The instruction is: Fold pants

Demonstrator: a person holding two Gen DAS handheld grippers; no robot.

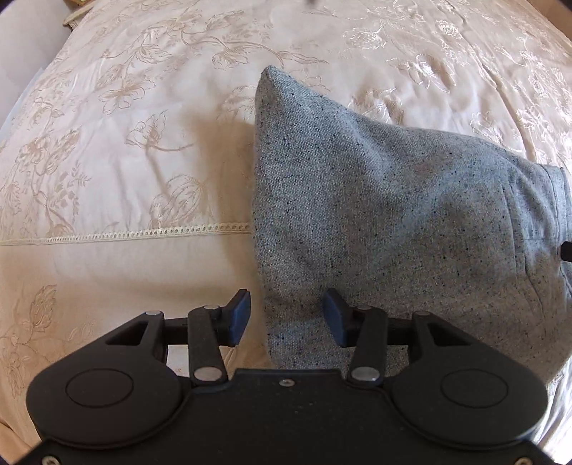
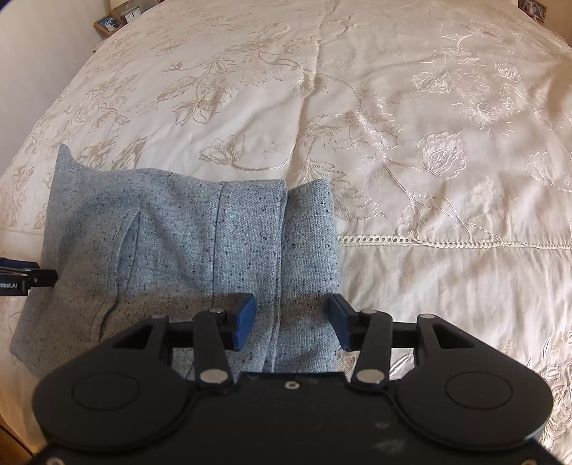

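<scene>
The folded grey pants (image 2: pixel 186 257) lie on the embroidered bedspread (image 2: pixel 393 125). The left gripper (image 1: pixel 286 318) and right gripper (image 2: pixel 293 318) stand above the pants' near edge, jaws apart, gripping nothing.

I see a wide bed under a cream bedspread (image 2: pixel 357 107) embroidered with shiny floral vines, a lace openwork band (image 2: pixel 447 245) crossing it. Soft daylight gives it a sheen. Beyond its far corner stand a small wooden picture frame (image 2: pixel 108 24) and a pale wall (image 2: pixel 43 53)
</scene>
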